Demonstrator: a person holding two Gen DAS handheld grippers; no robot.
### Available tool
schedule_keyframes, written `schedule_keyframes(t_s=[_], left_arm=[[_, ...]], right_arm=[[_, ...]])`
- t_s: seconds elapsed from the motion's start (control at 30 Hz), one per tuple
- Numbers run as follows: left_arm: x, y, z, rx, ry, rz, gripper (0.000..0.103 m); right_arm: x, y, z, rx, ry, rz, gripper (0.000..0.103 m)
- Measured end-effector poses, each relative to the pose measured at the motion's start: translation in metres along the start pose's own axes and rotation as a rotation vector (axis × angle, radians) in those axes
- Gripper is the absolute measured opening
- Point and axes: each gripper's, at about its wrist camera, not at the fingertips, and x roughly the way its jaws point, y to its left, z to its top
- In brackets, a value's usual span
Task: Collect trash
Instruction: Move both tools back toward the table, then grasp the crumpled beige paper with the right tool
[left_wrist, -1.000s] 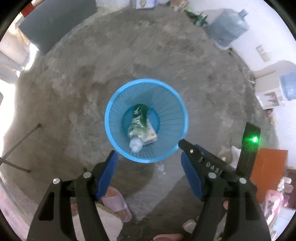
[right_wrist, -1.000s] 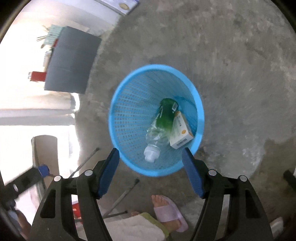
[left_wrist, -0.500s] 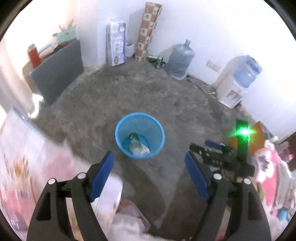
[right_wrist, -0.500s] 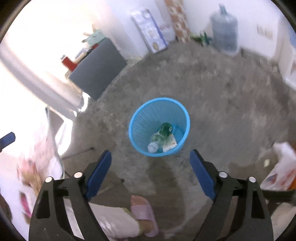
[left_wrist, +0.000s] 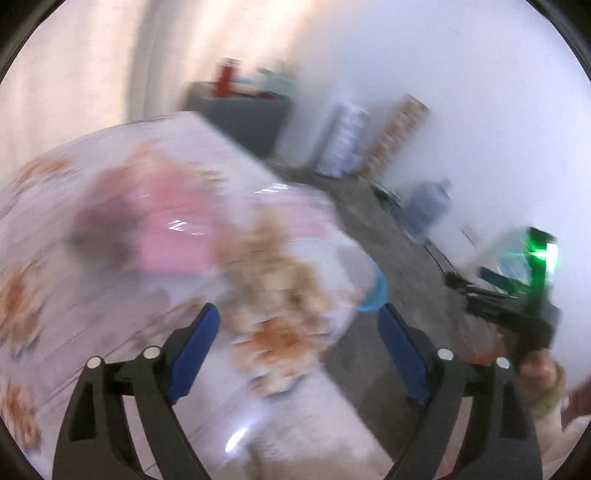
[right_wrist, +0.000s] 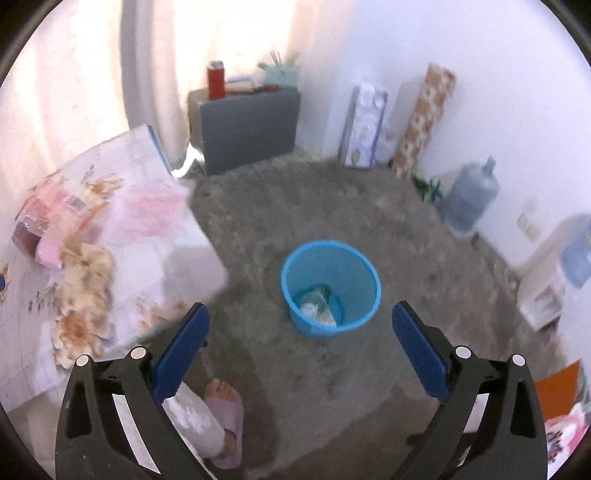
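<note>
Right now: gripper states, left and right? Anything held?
Left gripper: open, holding nothing; the view is blurred, over the floral table.
Right gripper: open, holding nothing, pointed toward the blue basket on the floor.

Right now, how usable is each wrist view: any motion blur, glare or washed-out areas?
Left wrist view: heavy motion blur smears the floral table cover and the room; only the left gripper is sharp, plus green LED flare at right. Right wrist view: mildly soft, blue bin and right gripper legible, bright curtain overexposed, fisheye bending at the edges.
</note>
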Motion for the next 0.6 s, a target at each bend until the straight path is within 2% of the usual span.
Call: schedule_keyframes(t_s=[0.03, 0.1, 0.2, 0.27, 0.53, 0.6], left_arm=[[-0.006, 0.010, -0.005, -0.025, -0.020, 0.012, 0.093], [-0.017, 0.030, -0.013, -0.073, -0.058, 0.041, 0.097], [-0.026, 0.050, -0.025, -0.093, -0.084, 0.074, 0.097], [-0.028, 0.059, -0.031, -0.094, -0.089, 0.082, 0.097], [-0.039, 0.077, -0.046, -0.102, -0.145, 0.024, 0.097], [-0.037, 0.080, -0.046, -0.111, -0.151, 0.009, 0.097]], right_arm=[[-0.006, 0.010, 0.004, -0.009, -0.024, 0.011, 0.095], [-0.014, 0.025, 0.011, -0.002, -0.056, 0.094, 0.095], [-0.018, 0.040, 0.013, 0.023, -0.075, 0.254, 0.095], [-0.015, 0.049, 0.011, 0.038, -0.079, 0.324, 0.095], [0.000, 0.089, 0.010, 0.021, 0.015, 0.429, 0.095], [0.014, 0.090, 0.013, 0.075, 0.085, 0.480, 0.095]])
